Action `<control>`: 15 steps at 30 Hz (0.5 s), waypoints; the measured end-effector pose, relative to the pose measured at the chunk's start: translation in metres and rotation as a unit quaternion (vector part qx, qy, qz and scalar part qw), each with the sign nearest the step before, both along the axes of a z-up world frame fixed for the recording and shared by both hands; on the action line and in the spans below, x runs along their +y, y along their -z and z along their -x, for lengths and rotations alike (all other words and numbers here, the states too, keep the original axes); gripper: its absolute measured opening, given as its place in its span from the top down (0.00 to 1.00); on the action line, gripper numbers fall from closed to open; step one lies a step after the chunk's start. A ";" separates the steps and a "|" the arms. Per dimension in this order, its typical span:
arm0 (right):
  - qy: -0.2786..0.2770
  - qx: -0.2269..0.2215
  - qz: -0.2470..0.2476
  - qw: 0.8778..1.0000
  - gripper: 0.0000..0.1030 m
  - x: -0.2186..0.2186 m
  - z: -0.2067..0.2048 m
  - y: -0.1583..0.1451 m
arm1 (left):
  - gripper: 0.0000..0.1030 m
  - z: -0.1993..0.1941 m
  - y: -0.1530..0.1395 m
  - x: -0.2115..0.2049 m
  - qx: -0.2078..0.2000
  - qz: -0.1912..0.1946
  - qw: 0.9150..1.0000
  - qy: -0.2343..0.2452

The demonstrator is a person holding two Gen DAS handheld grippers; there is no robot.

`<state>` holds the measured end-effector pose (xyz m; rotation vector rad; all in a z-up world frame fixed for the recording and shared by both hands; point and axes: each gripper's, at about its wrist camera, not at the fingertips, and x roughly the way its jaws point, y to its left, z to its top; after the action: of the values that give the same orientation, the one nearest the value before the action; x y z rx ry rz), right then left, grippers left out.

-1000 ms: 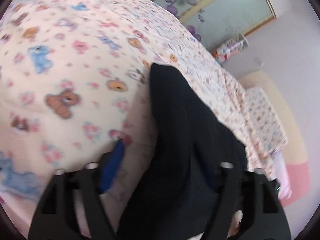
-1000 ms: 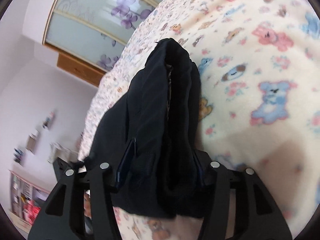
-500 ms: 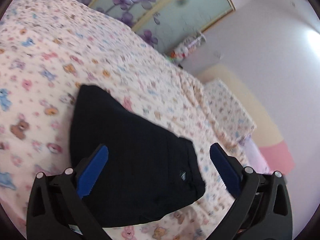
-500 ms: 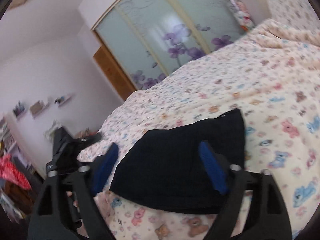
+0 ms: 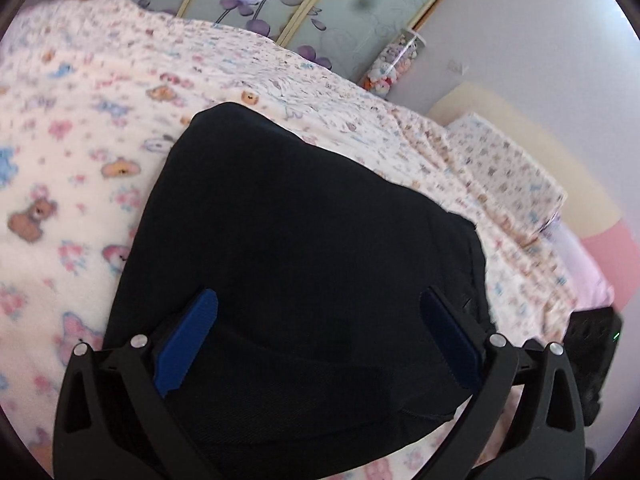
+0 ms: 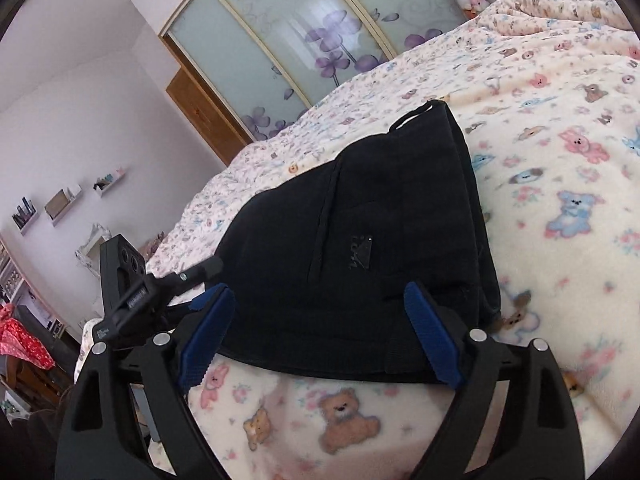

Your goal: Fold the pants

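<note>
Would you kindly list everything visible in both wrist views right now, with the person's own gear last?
pants: one, black, folded flat on the bed.
blanket: one, cream with teddy-bear print, covering the bed.
wardrobe doors: frosted glass with purple flowers, behind the bed.
wooden door: one, brown, beside the wardrobe.
plush toys: a cluster, pink and white, by the wardrobe's end.
wall shelves: a few, white, on the lilac wall.
left gripper: black with blue pads, open over the pants, jaws just opened.
right gripper: black with blue pads, open, jaws just opened.
</note>
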<state>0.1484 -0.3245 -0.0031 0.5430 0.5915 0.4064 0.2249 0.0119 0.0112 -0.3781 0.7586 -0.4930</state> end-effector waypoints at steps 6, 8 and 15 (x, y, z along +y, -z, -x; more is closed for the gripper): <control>0.066 -0.042 0.062 0.995 0.01 0.006 0.030 -0.035 | 0.02 0.044 -0.026 -0.003 -0.023 -0.057 0.998 0.003; 0.086 -0.057 0.071 0.992 0.01 0.005 0.045 -0.046 | 0.02 0.059 -0.029 0.002 -0.022 -0.054 0.998 0.004; 0.145 -0.083 0.109 0.980 0.01 0.010 0.088 -0.067 | 0.02 0.122 -0.040 0.007 -0.052 -0.110 0.992 -0.021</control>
<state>0.0604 -0.3142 0.0637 0.3728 0.3822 0.1053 0.1024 0.0192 0.0515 -0.1612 0.6939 -0.3826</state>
